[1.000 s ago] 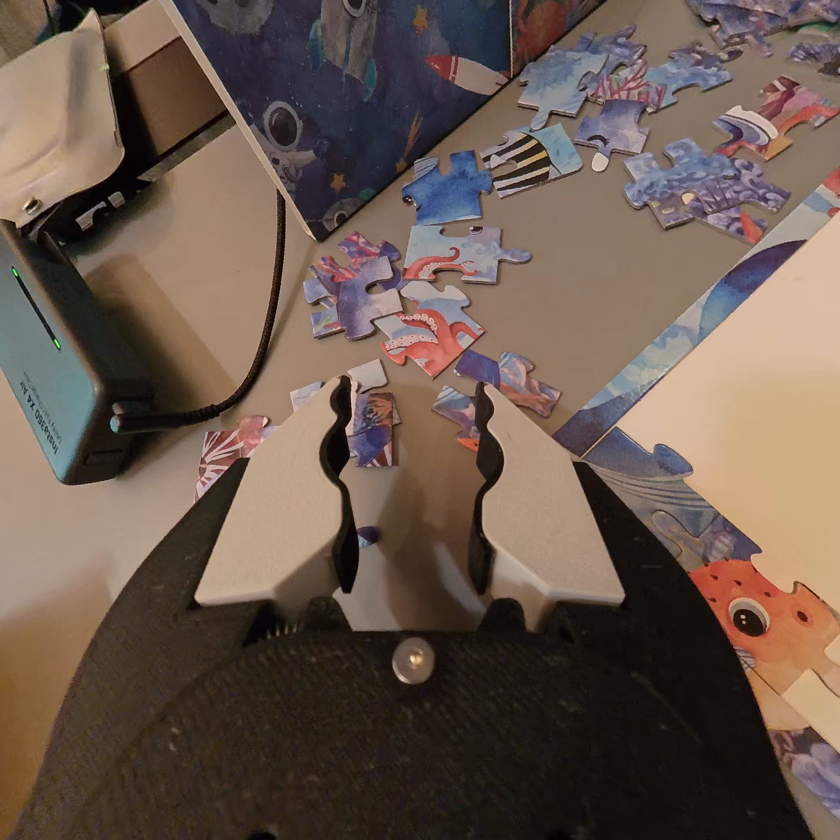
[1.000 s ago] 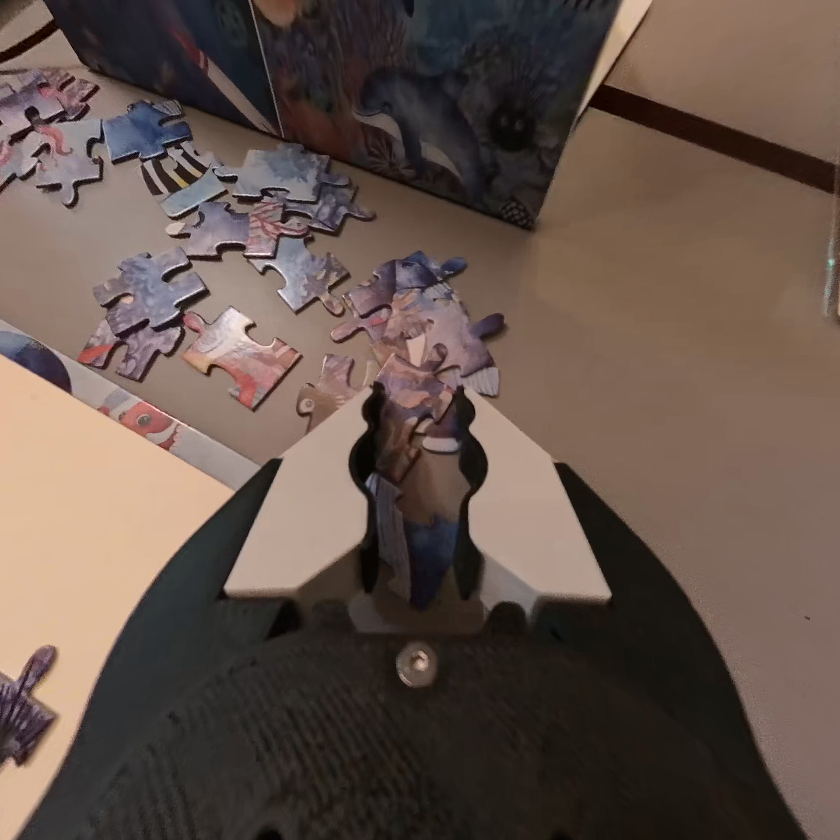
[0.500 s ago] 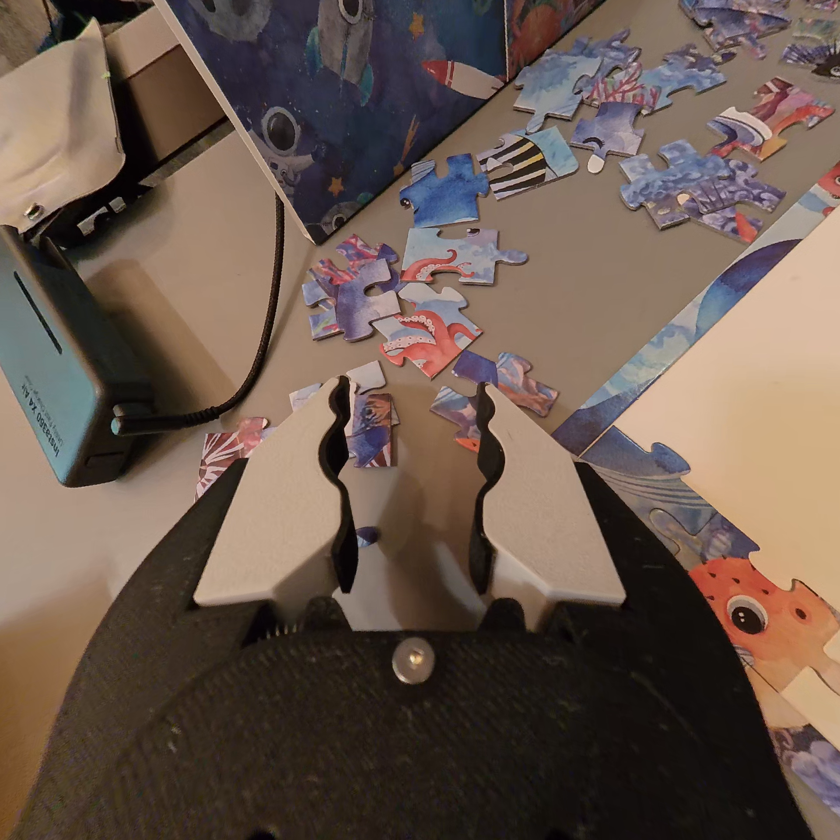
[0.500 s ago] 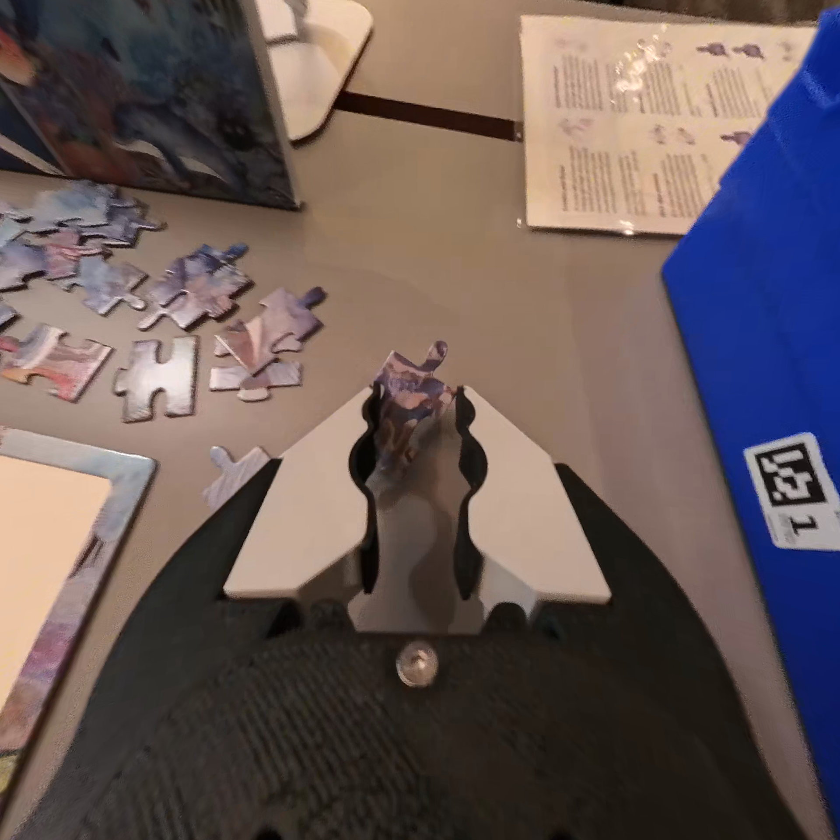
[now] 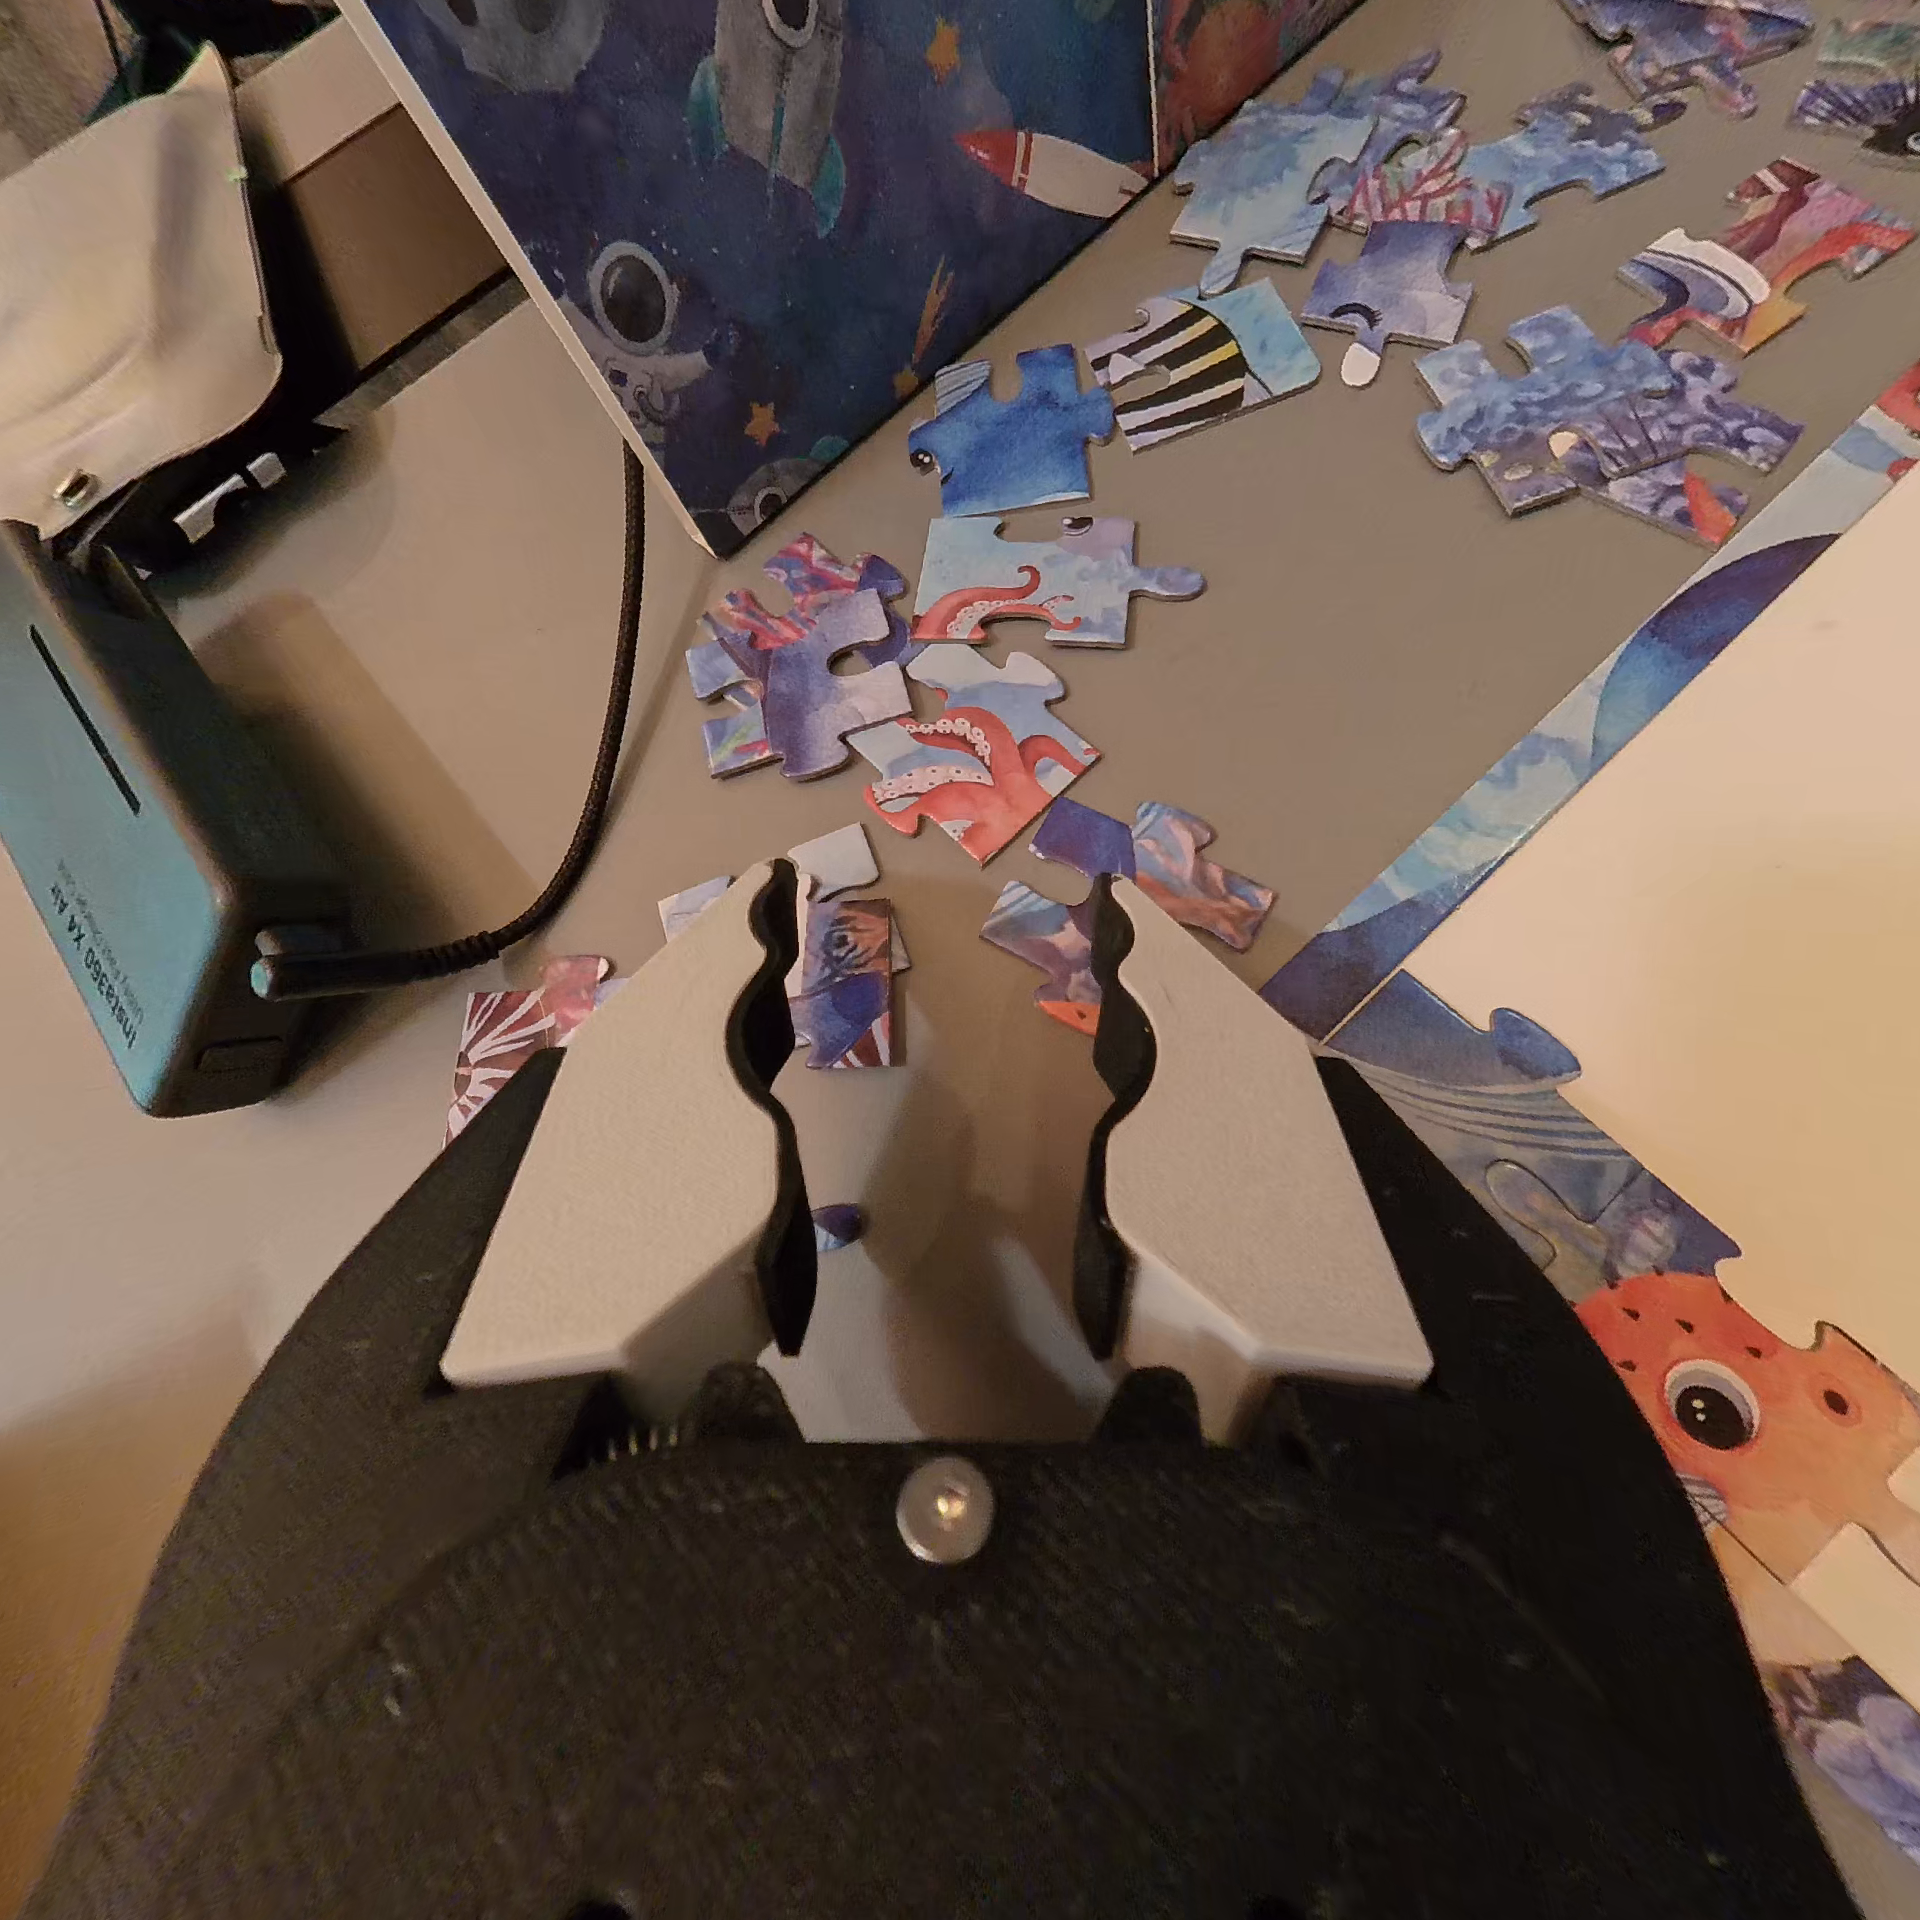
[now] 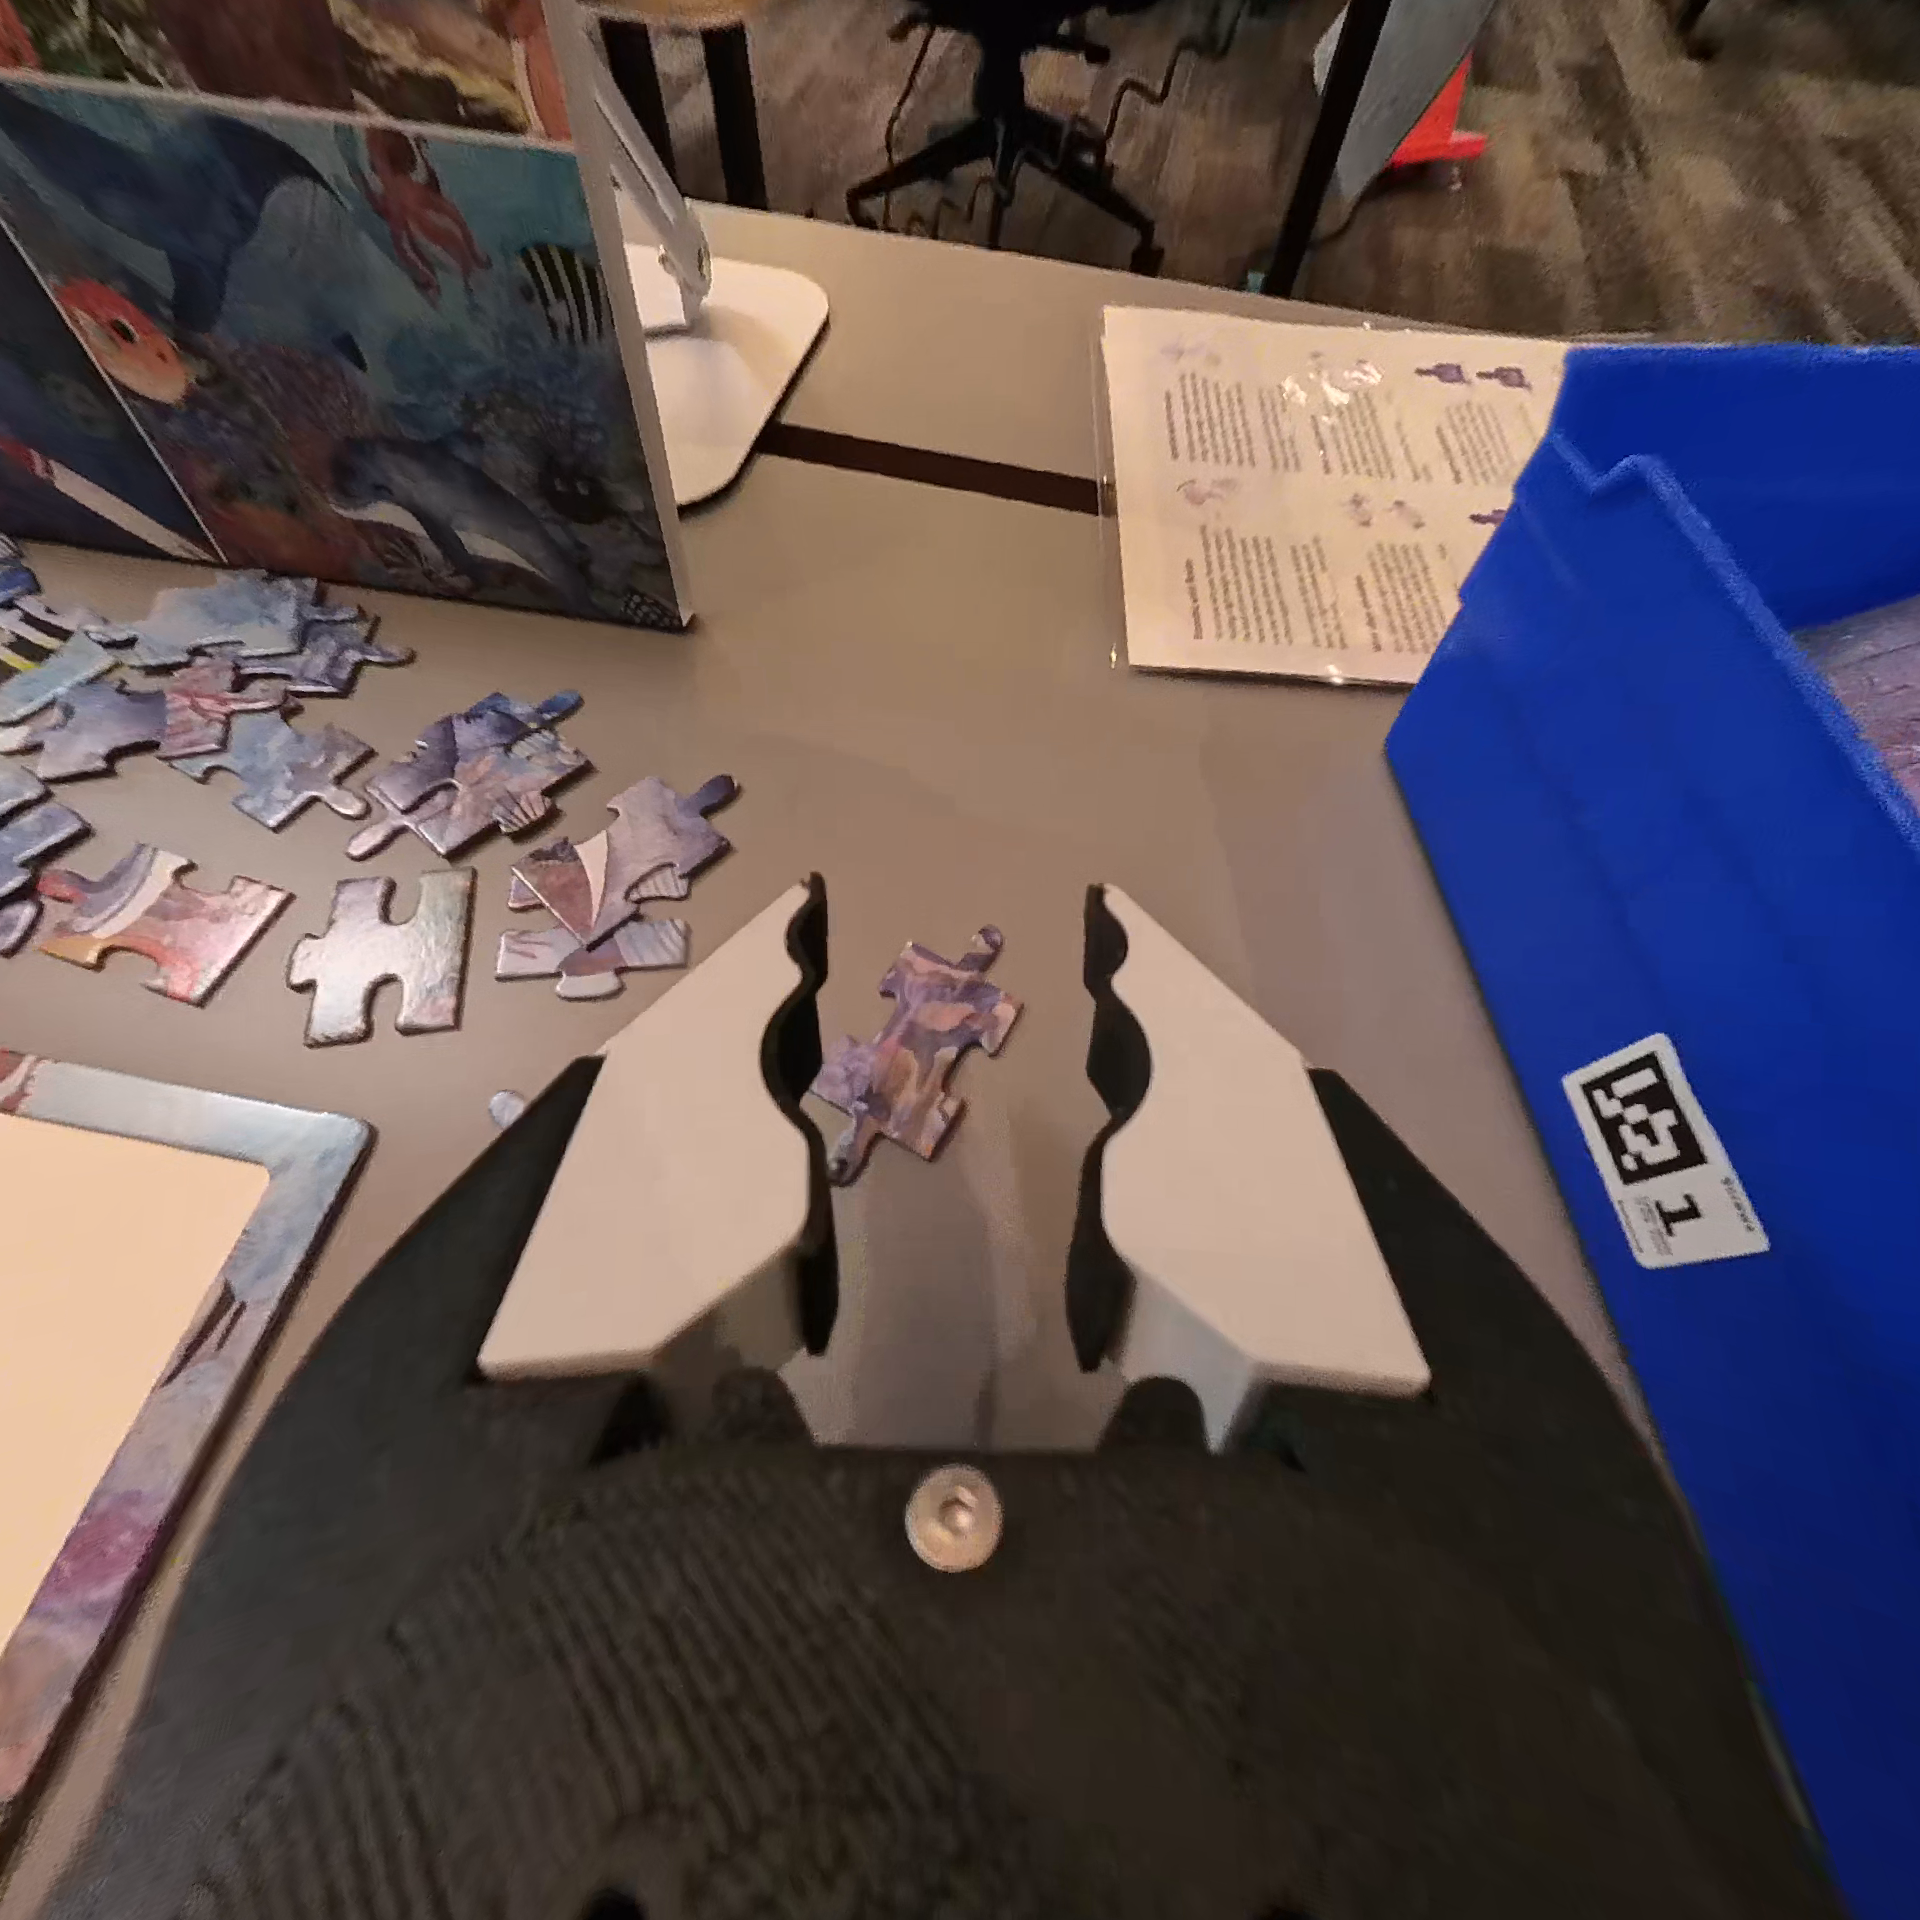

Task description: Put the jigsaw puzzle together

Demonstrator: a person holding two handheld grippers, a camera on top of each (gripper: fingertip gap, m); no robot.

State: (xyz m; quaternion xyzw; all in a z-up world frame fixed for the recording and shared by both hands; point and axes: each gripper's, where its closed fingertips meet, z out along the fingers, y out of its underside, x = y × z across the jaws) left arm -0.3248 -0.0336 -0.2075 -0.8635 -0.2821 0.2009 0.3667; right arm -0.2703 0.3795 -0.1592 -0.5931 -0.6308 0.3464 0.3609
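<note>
My right gripper (image 6: 951,894) is open. A purple and pink puzzle piece (image 6: 914,1044) lies flat on the grey table between its fingers, free of them. Several loose pieces (image 6: 395,961) lie to its left, and the puzzle frame corner (image 6: 312,1153) is at lower left. My left gripper (image 5: 940,883) is open and empty, low over loose pieces: a dark blue and red piece (image 5: 847,982) by its left finger, an octopus piece (image 5: 977,764) ahead. The puzzle board (image 5: 1662,831) with a placed orange fish piece (image 5: 1745,1403) lies to its right.
The upright puzzle box (image 5: 831,208) stands behind the pieces; it also shows in the right wrist view (image 6: 343,395). A teal device (image 5: 114,831) with a black cable (image 5: 603,727) sits at left. A blue bin (image 6: 1714,935) stands at right, a printed sheet (image 6: 1299,499) behind. The grippers' ends are close to 40 centimetres from one another.
My right gripper swung right with the purple piece, then opened and let it go onto the table. My left gripper has stayed nearly still.
</note>
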